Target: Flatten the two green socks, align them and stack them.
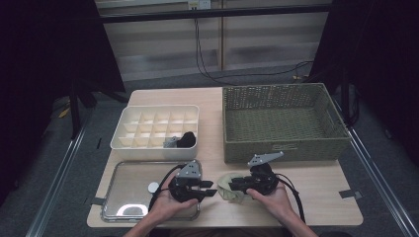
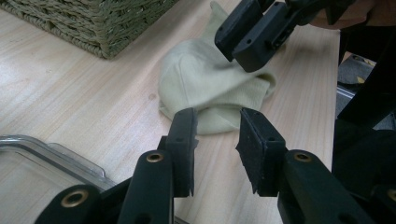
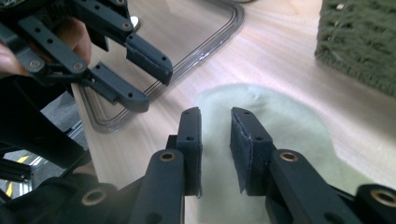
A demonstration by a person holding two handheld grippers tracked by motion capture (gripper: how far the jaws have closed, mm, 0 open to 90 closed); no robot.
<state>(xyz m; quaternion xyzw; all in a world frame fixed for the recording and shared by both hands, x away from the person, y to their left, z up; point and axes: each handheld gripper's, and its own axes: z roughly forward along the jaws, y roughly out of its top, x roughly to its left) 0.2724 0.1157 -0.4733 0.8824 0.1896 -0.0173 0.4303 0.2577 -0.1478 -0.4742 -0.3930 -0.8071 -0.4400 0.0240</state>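
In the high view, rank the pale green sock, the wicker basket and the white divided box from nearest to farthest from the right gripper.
1. Pale green sock: on the table right under the right gripper.
2. Wicker basket: just beyond it, at the table's right.
3. White divided box: farthest, across to the left.

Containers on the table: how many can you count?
3: a wicker basket at the back right, a white divided box at the back left, and a clear tray at the front left.
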